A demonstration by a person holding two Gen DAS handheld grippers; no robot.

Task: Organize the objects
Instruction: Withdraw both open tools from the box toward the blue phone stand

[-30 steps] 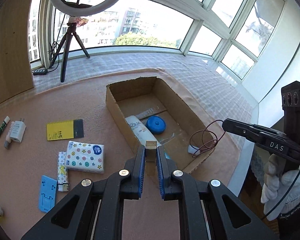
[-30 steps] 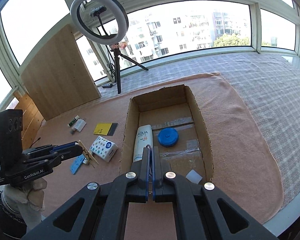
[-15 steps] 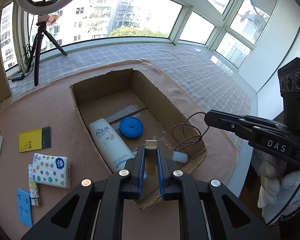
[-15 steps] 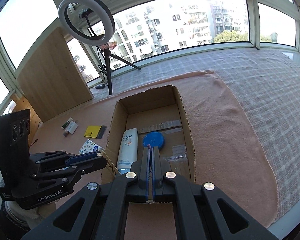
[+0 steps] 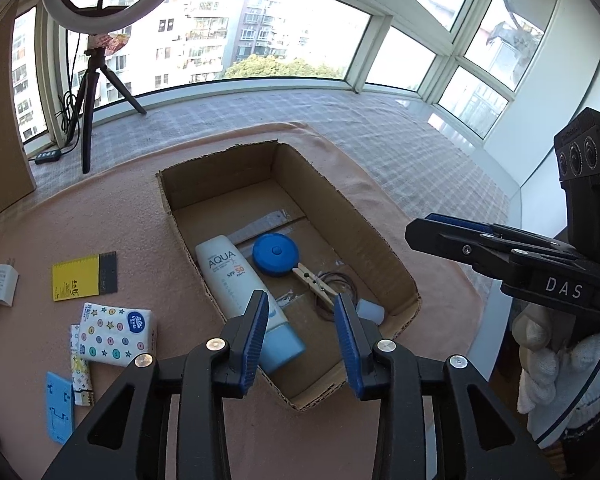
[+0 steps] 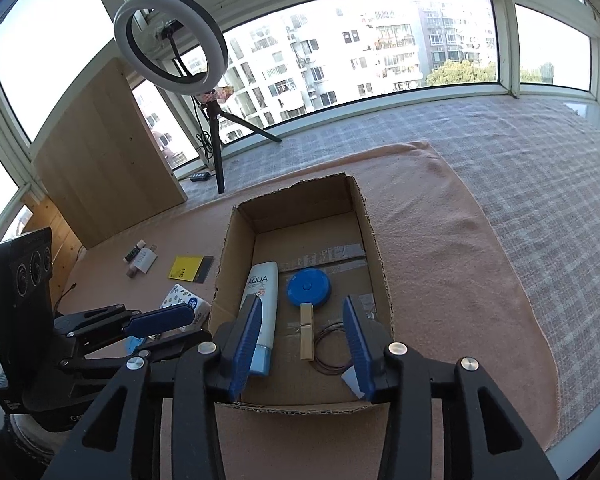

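With your 2 grippers [image 5: 302, 322] [image 6: 306, 334] just opening, jaws apart, empty | clothespin [image 5: 315, 283] and cord [image 6: 332, 348] lie in box [image 5: 340, 200].

Both fisheye views look steeply down from close above the near end of the cardboard box [image 5: 364, 220], facing the windows. The left wrist view sits toward the box's left, the right wrist view [image 6: 364, 216] more squarely behind it. Both share the box's interior.

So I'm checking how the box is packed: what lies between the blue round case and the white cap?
The wooden clothespin and the coiled thin cord lie between the blue round case and the white cap, shown in the left wrist view.
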